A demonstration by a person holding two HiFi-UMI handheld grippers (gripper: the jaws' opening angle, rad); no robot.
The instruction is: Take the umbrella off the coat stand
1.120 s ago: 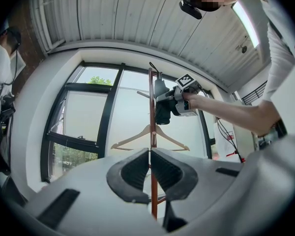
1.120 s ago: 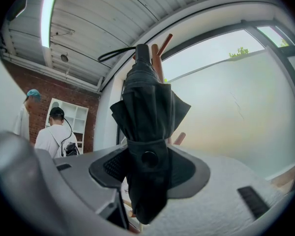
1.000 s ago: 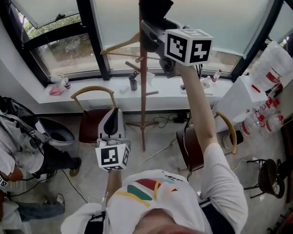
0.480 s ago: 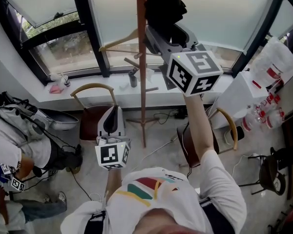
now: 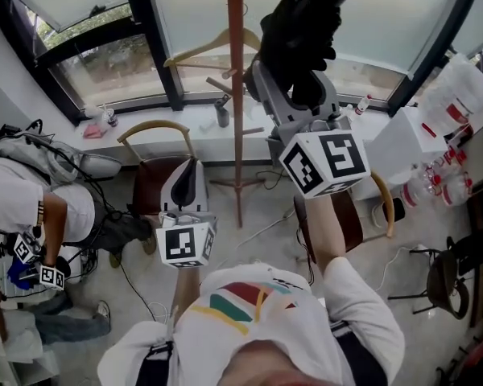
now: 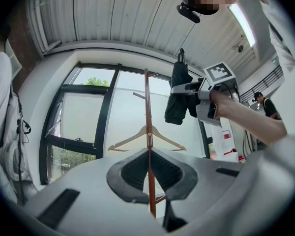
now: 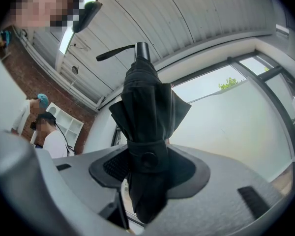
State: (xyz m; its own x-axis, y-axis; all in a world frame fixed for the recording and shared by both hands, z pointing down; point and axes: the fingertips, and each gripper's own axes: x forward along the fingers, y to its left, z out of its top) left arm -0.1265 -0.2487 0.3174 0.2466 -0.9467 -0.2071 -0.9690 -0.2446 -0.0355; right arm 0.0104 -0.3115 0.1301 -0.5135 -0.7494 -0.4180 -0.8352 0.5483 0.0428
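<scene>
Umbrella (image 5: pixel 299 22), black and folded, sits pinched in the right gripper (image 5: pixel 296 87), whose jaws press on its strapped canopy. In the right gripper view the umbrella (image 7: pixel 146 127) rises upright from between the pads, its strap button at the clamp and its loop-bearing end at 12 o'clock. In the head view it is clear of the coat stand (image 5: pixel 236 111), at about 2 o'clock from the pole's middle. A wooden hanger (image 5: pixel 212 48) hangs on the stand at 11 o'clock from the frame's centre. The left gripper (image 5: pixel 191 185) hangs low at about 8 o'clock, jaws pressed together and empty, with the pole showing well beyond them.
</scene>
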